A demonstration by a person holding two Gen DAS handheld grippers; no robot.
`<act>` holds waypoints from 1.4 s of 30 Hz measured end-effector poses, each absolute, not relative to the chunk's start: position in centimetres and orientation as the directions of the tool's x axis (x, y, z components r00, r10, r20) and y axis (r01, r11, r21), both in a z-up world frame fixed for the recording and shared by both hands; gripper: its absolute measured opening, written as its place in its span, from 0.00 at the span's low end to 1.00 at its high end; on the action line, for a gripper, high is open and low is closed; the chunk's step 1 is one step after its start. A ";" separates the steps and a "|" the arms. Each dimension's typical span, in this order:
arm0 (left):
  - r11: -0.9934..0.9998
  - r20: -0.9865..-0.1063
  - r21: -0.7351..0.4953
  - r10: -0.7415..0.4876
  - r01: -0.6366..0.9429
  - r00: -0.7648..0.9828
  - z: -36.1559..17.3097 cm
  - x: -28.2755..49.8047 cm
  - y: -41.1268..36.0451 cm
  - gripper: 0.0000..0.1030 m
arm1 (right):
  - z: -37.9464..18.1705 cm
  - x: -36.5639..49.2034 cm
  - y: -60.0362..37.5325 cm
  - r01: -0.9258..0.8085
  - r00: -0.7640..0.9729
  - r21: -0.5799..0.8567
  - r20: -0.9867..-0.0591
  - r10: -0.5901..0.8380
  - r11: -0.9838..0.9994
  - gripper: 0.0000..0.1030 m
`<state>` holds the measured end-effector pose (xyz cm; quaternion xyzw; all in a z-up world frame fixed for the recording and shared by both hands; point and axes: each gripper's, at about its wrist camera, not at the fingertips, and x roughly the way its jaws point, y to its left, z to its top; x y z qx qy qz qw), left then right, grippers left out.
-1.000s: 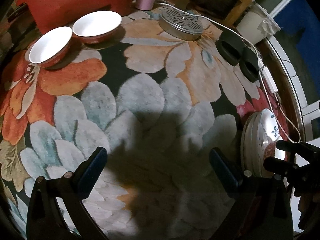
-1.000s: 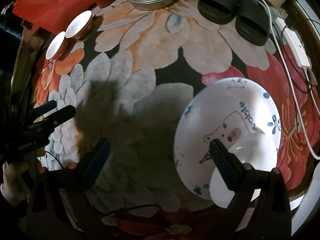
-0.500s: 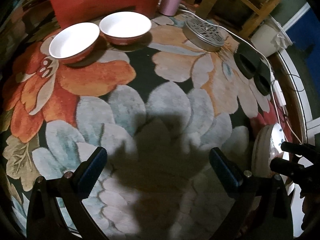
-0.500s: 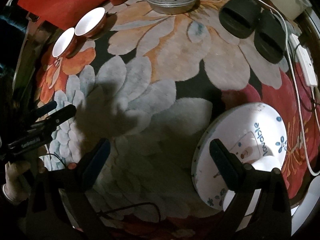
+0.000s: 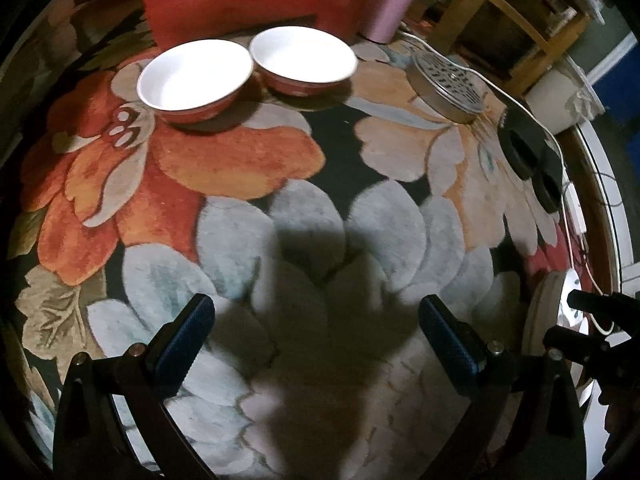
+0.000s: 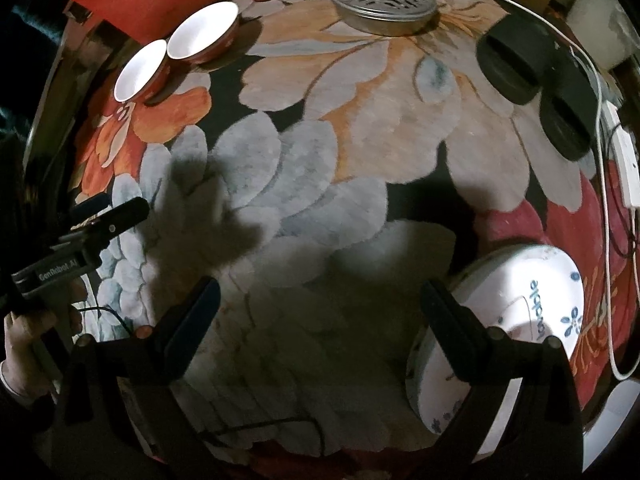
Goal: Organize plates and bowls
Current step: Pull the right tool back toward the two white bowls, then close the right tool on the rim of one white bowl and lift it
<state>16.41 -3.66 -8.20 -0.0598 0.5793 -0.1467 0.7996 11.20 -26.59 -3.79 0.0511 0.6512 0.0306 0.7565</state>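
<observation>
Both tools (image 5: pixel 316 340) (image 6: pixel 320 320) agape; plate (image 6: pixel 516 304) apparently beside right one.

Open rug (image 5: pixel 312 208) lies ahead; two bowls (image 5: pixel 248 72) (rims touching) block the far edge.

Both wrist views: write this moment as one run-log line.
left gripper: open, empty | right gripper: open, empty | bowls: side by side | plate: on rug

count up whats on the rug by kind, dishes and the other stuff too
bowls: 2, red outside, white inside
plate: 1, white with blue print
round metal lid: 1
black slippers: 2
total: 6
</observation>
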 end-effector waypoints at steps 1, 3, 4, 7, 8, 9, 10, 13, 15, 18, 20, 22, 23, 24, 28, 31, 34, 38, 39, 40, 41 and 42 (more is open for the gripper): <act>0.951 -0.909 -0.265 -0.301 0.157 0.289 -8.3 16.6 -3.2 0.99 | -3.9 11.5 -26.3 0.013 0.148 0.117 -0.982 0.114 0.993 0.97; 0.954 -0.908 -0.263 -0.295 0.144 0.296 -8.4 16.9 -2.6 0.99 | -4.1 12.0 -25.6 0.000 0.145 0.119 -0.982 0.118 0.993 0.98; 0.955 -0.908 -0.262 -0.293 0.139 0.299 -8.4 17.1 -2.3 0.99 | -4.2 12.3 -25.3 -0.006 0.146 0.121 -0.982 0.120 0.993 0.98; 0.960 -0.910 -0.254 -0.279 0.118 0.307 -8.7 17.8 -1.1 0.99 | -4.3 13.3 -24.1 -0.022 0.153 0.128 -0.980 0.130 0.991 0.98; 0.962 -0.910 -0.251 -0.273 0.108 0.311 -8.8 18.0 -0.6 0.99 | -4.4 13.6 -23.6 -0.026 0.158 0.133 -0.978 0.135 0.991 0.98; 0.964 -0.912 -0.248 -0.267 0.099 0.313 -8.9 18.2 -0.1 0.99 | -4.5 13.9 -23.3 -0.030 0.160 0.136 -0.977 0.139 0.990 0.98; 0.966 -0.913 -0.244 -0.259 0.086 0.315 -9.0 18.5 0.5 0.99 | -4.6 14.2 -22.8 -0.033 0.160 0.140 -0.977 0.144 0.990 0.98; 0.969 -0.915 -0.238 -0.245 0.060 0.320 -9.2 19.1 1.9 0.99 | -4.9 15.1 -21.4 -0.043 0.161 0.157 -0.974 0.162 0.987 0.98; 0.971 -0.915 -0.235 -0.235 0.042 0.328 -9.2 19.5 2.9 0.99 | -5.1 15.7 -20.5 -0.044 0.158 0.175 -0.971 0.180 0.984 0.98; 0.971 -0.910 -0.236 -0.231 0.029 0.344 -9.1 20.2 4.3 0.99 | -5.3 17.0 -18.8 -0.050 0.170 0.195 -0.965 0.201 0.980 0.98; 0.971 -0.906 -0.240 -0.230 0.017 0.355 -8.9 20.9 5.3 0.99 | -5.3 18.0 -17.7 -0.052 0.181 0.208 -0.960 0.214 0.977 0.98; 0.969 -0.902 -0.248 -0.232 0.004 0.364 -8.7 21.5 6.2 0.99 | -5.4 19.0 -16.6 -0.056 0.187 0.221 -0.956 0.228 0.974 0.98; 0.967 -0.898 -0.255 -0.235 -0.005 0.372 -8.6 22.0 6.7 0.99 | -5.4 19.8 -15.8 -0.062 0.193 0.226 -0.953 0.234 0.972 0.98; 0.965 -0.895 -0.260 -0.236 -0.014 0.379 -8.5 22.3 7.1 0.99 | -5.5 20.2 -15.4 -0.066 0.198 0.227 -0.951 0.236 0.972 0.98; 0.958 -0.884 -0.278 -0.229 -0.066 0.407 -8.2 23.7 9.1 0.99 | -5.9 23.3 -13.5 -0.059 0.238 0.249 -0.937 0.255 0.967 0.98; 0.954 -0.884 -0.282 -0.215 -0.106 0.416 -8.2 24.6 10.8 0.99 | -7.2 26.1 -13.2 0.024 0.244 0.327 -0.918 0.312 0.945 0.97; 0.952 -0.886 -0.278 -0.201 -0.132 0.417 -8.4 25.1 12.1 0.99 | -8.9 28.4 -12.6 0.120 0.230 0.402 -0.901 0.369 0.908 0.96; 0.952 -0.891 -0.278 -0.206 -0.128 0.405 -8.8 25.9 13.0 0.99 | -10.7 30.5 -11.1 0.179 0.239 0.434 -0.890 0.389 0.883 0.89; 0.951 -0.892 -0.280 -0.207 -0.131 0.402 -8.9 26.0 13.3 0.99 | -10.8 30.8 -10.8 0.183 0.242 0.428 -0.892 0.382 0.885 0.84; 0.949 -0.891 -0.285 -0.211 -0.136 0.401 -8.9 26.0 13.5 0.99 | -11.0 31.1 -10.3 0.186 0.246 0.421 -0.895 0.373 0.888 0.82; 0.945 -0.890 -0.293 -0.215 -0.143 0.402 -9.0 25.9 13.7 0.99 | -11.2 31.3 -10.0 0.187 0.249 0.420 -0.895 0.371 0.888 0.77; 0.943 -0.890 -0.298 -0.218 -0.148 0.402 -9.0 25.8 14.0 0.99 | -11.4 31.6 -9.6 0.189 0.250 0.419 -0.895 0.369 0.888 0.70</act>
